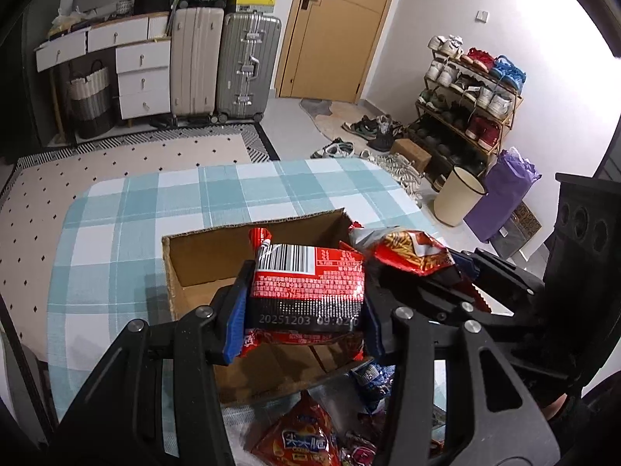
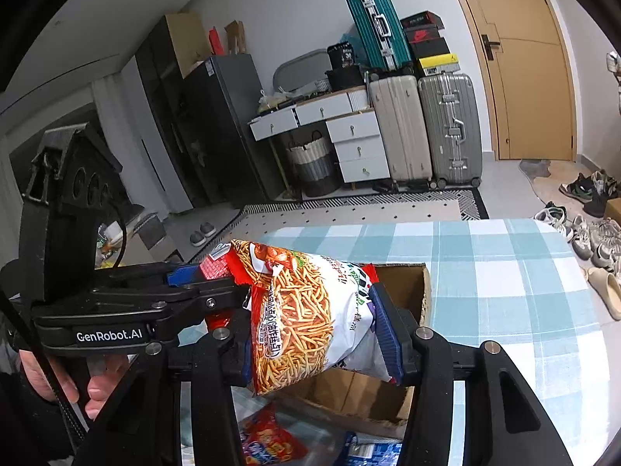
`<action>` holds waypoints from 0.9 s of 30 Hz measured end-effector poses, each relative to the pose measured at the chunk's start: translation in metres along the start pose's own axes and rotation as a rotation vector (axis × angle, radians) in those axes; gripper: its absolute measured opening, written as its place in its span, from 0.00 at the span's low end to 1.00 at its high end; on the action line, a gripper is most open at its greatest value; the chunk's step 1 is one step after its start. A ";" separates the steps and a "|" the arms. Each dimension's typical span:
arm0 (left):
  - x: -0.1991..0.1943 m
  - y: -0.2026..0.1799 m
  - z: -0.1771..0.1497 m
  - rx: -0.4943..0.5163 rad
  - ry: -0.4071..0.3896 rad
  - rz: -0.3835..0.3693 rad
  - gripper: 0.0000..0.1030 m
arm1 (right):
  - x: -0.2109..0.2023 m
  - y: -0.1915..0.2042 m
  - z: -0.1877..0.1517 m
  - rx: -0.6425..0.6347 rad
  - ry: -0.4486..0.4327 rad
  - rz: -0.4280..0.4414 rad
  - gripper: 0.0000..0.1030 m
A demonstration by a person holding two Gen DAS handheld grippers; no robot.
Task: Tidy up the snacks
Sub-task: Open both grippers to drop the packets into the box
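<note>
Left tongs [image 1: 304, 303] clamp red snack packet [image 1: 306, 275]; right tongs [image 2: 314, 330] clamp noodle-snack bag [image 2: 302, 310], above cardboard box [image 1: 217, 248].

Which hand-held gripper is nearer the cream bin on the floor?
Right. The right hand-held gripper is on the side toward the cream bin; the left hand-held gripper is on its far side.

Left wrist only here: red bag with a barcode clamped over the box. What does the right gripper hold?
Observer: The right gripper is shut on a white and orange noodle-snack bag.
Operator: Where is it relative to the cardboard box?
Observer: Above the near side of the cardboard box, beside the left gripper.
Operator: Anything left outside the box?
Observer: Yes, a red packet and a blue packet lie below, in front of the box.
</note>
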State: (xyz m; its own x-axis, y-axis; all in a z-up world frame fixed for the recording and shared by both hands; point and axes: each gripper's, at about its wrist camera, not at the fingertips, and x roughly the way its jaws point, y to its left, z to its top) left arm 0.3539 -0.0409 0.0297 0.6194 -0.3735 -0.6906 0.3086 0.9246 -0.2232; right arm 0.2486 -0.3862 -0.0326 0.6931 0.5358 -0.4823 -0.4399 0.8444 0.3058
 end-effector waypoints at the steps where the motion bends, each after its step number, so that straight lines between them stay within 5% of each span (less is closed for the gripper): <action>1: 0.005 0.001 0.000 0.001 0.006 0.009 0.44 | 0.004 -0.004 -0.001 0.005 0.006 0.001 0.48; 10: 0.039 0.007 0.002 0.016 0.035 0.021 0.45 | 0.031 -0.027 -0.014 0.030 0.054 -0.002 0.49; 15: 0.043 0.014 0.002 -0.004 0.045 0.079 0.60 | 0.037 -0.027 -0.015 0.009 0.050 -0.008 0.52; 17: 0.039 0.018 0.001 -0.011 0.038 0.097 0.77 | 0.035 -0.027 -0.014 -0.004 0.027 -0.031 0.68; 19: 0.034 0.023 0.000 -0.025 0.029 0.073 0.79 | 0.028 -0.028 -0.014 0.000 0.004 -0.031 0.77; 27: 0.007 0.025 -0.010 -0.035 0.001 0.099 0.79 | 0.004 -0.024 -0.012 -0.002 -0.030 -0.035 0.78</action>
State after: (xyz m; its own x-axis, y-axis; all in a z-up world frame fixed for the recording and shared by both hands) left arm 0.3587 -0.0196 0.0130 0.6449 -0.2801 -0.7111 0.2207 0.9590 -0.1776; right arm 0.2549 -0.4041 -0.0515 0.7248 0.5055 -0.4680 -0.4162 0.8627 0.2873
